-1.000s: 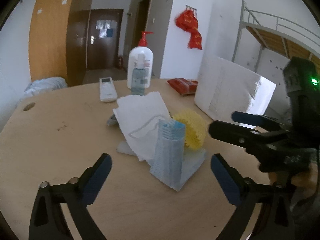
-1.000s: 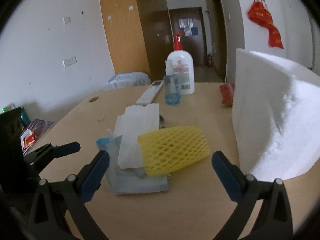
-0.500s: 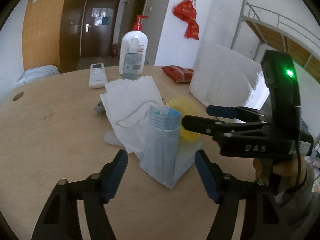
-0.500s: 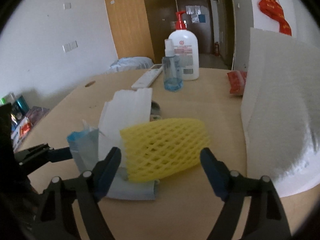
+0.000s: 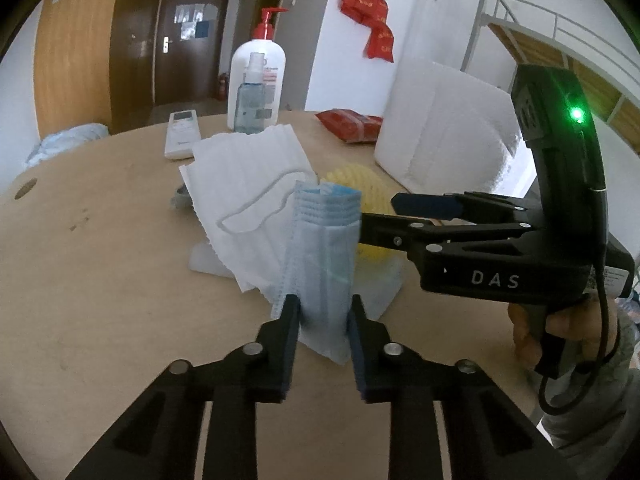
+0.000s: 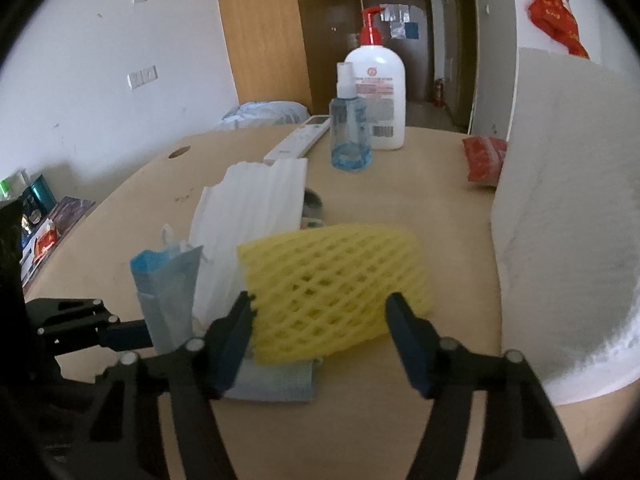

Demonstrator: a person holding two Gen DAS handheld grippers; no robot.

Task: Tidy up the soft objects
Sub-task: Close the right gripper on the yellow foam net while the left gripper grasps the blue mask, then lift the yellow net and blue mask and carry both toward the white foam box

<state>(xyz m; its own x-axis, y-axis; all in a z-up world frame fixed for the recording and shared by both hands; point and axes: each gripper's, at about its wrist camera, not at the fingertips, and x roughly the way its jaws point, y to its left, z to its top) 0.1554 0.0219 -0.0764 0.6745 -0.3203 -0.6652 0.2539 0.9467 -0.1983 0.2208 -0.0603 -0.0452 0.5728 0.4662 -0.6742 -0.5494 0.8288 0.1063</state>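
A pile of soft things lies mid-table: a folded blue face mask point(image 5: 322, 248) standing up, a white mask point(image 5: 248, 184) behind it, a yellow foam net sleeve point(image 6: 332, 284) and a flat pale-blue cloth point(image 6: 280, 384) underneath. My left gripper point(image 5: 323, 320) has its fingers closed against both sides of the blue mask, which also shows in the right wrist view point(image 6: 168, 284). My right gripper point(image 6: 320, 320) is partly open, its fingers on either side of the yellow sleeve and touching it on the left. The right gripper also shows in the left wrist view point(image 5: 416, 216).
A big white foam sheet point(image 6: 568, 216) stands curved at the right. At the back stand a pump bottle point(image 6: 376, 100), a small spray bottle point(image 6: 350, 136), a white remote point(image 5: 182, 134) and a red packet point(image 5: 352, 124). The round wooden table point(image 5: 100, 280) spreads left.
Both grippers have moved forward into the pile and narrowed. The left has closed onto the blue mask; the right has come around the yellow sleeve.
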